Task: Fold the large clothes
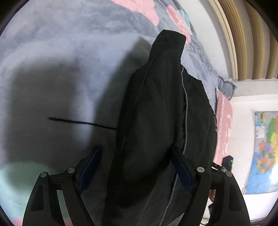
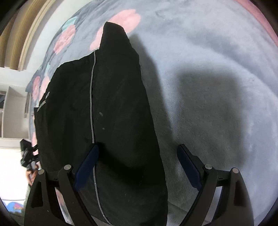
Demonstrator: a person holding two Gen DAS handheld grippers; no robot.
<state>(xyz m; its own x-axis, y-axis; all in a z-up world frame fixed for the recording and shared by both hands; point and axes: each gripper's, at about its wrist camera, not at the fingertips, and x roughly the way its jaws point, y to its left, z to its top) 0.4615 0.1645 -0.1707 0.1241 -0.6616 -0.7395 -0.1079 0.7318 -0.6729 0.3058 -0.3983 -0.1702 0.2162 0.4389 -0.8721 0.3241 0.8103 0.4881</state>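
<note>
While the left gripper (image 1: pixel 136 151) stands with its jaws spread wide, a black garment (image 1: pixel 156 113) lies between and ahead of its two blue pads (image 1: pixel 182 172) on a grey blanket (image 1: pixel 52 60). Neither pad is seen pressing the cloth; the right-hand pad sits at the fabric's edge, the left-hand one over bare blanket. A thin grey seam (image 1: pixel 186 107) runs along the garment toward its narrow far end. A dark thread (image 1: pixel 81 123) stretches left of the garment across the blanket. Pink flowers (image 1: pixel 144 10) mark the blanket farther ahead. Off to the right hangs a coloured map (image 1: pixel 265 149) on a white wall.

From the right wrist, the right gripper (image 2: pixel 139 151) is likewise released, jaws wide apart. The same black garment (image 2: pixel 113 104) fills the space ahead and to its left, its grey seam (image 2: pixel 93 104) leading back to the left-hand pad (image 2: pixel 86 168), which lies over the cloth. The right-hand pad hangs above bare grey blanket (image 2: pixel 208 69), clear of the garment. Pink flowers (image 2: pixel 126 17) show beyond the garment's far tip.
</note>
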